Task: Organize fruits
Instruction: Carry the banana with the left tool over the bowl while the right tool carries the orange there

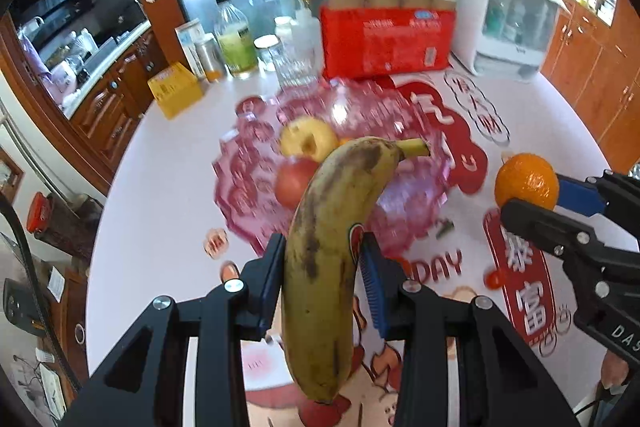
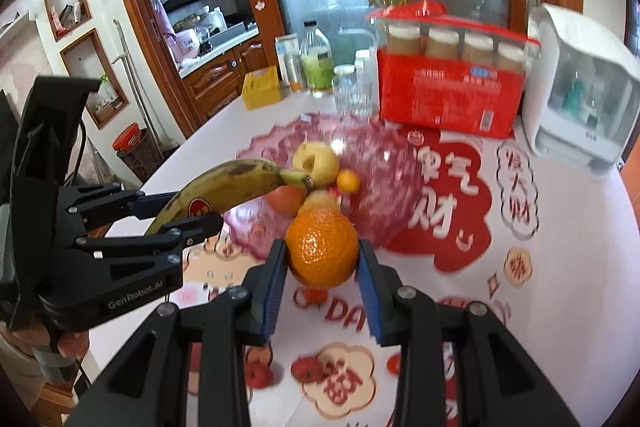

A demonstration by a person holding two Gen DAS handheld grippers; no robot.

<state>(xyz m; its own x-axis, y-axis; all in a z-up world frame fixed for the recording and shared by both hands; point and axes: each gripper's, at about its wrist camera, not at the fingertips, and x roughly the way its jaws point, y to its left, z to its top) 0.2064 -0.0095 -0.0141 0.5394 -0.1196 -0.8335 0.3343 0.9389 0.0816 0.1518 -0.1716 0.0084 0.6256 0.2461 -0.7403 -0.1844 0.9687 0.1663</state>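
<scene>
Black tongs (image 2: 322, 269) with blue ribbed pads (image 2: 275, 287), silver screws, white "GenRobot.AI" lettering.

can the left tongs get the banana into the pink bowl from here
Probably yes. The left tongs grip the banana above the table, and the pink glass bowl lies just ahead, open-topped. The apples fill only part of it, and the right tongs with the orange stay off to the side.

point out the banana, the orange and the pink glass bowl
banana (image 1: 320, 267), left wrist view, middle of its peel between the pads
orange (image 2: 322, 247), right wrist view, centre of its front
pink glass bowl (image 1: 240, 183), left wrist view, left rim
</scene>
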